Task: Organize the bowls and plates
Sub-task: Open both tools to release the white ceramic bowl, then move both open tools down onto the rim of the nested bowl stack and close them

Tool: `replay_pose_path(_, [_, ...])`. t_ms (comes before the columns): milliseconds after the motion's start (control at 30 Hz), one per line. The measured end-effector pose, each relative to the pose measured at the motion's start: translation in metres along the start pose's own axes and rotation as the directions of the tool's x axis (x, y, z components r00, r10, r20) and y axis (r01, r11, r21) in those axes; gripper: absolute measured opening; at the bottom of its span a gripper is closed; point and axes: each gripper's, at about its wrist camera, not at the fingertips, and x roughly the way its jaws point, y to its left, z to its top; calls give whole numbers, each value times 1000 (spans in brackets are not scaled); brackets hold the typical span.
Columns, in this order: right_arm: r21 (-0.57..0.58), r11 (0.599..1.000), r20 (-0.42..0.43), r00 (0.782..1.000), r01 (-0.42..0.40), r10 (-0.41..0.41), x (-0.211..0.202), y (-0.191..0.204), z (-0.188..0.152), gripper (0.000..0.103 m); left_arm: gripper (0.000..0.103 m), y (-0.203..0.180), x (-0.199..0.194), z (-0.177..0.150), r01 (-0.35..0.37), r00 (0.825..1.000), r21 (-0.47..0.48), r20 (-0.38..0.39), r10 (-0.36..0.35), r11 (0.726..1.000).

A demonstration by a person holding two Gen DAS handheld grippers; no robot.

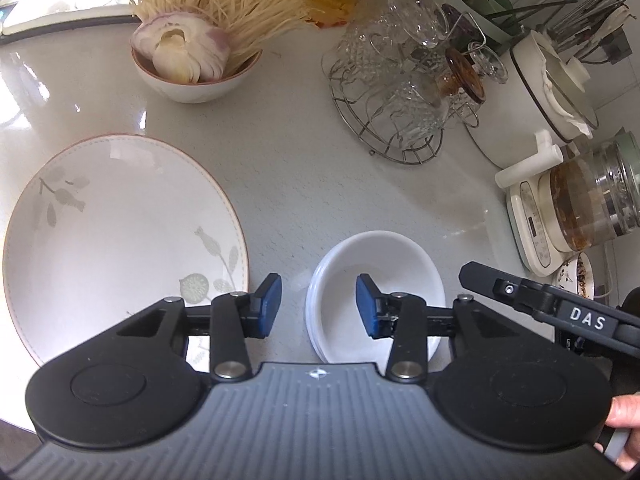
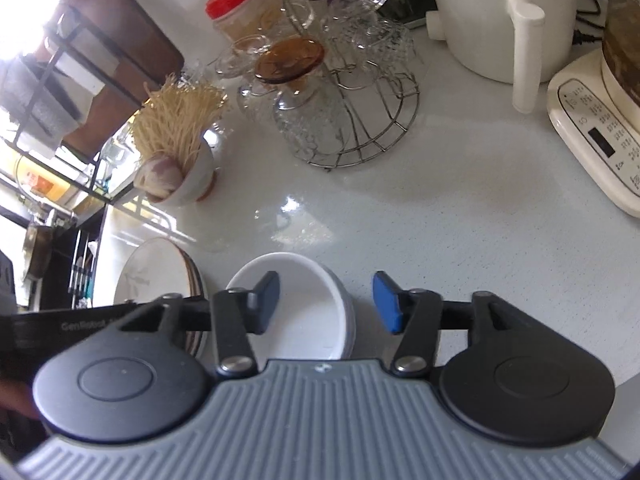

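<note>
While plates [image 1: 120,240] stack: one white-bowl stack [image 1: 376,264], count unclear.

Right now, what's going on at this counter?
A person is tidying dishes with a hand-held gripper in each hand. The left gripper and the right gripper are both open and hold nothing, each straddling one side of the stack of white bowls on the counter. Beside the bowls sits a stack of floral plates. Farther back stand a bowl of noodles and garlic and a wire rack of glasses.
</note>
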Motion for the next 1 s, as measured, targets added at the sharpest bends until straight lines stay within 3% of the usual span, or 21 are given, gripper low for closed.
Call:
replay_pose_path(367, [49, 999, -128, 992, -17, 23, 47, -9, -8, 54, 48, -3, 7, -4, -19, 1000, 29, -10, 19, 999])
replay_pose_path(467, [74, 997, -145, 988, -34, 45, 53, -12, -12, 47, 48, -3, 8, -6, -19, 1000, 29, -11, 19, 999])
replay_pose_path(533, [94, 994, -159, 985, -46, 61, 54, -16, -14, 34, 48, -3, 9, -7, -18, 1000, 24, -15, 19, 1000])
replay_pose_path(767, [141, 989, -153, 986, -52, 74, 51, -28, -17, 17, 48, -6, 18, -11, -12, 998, 30, -62, 14, 999])
replay_pose_path(1000, [121, 992, -132, 989, -43, 59, 43, -34, -15, 16, 55, -16, 28, -9, -4, 996, 39, -92, 8, 999])
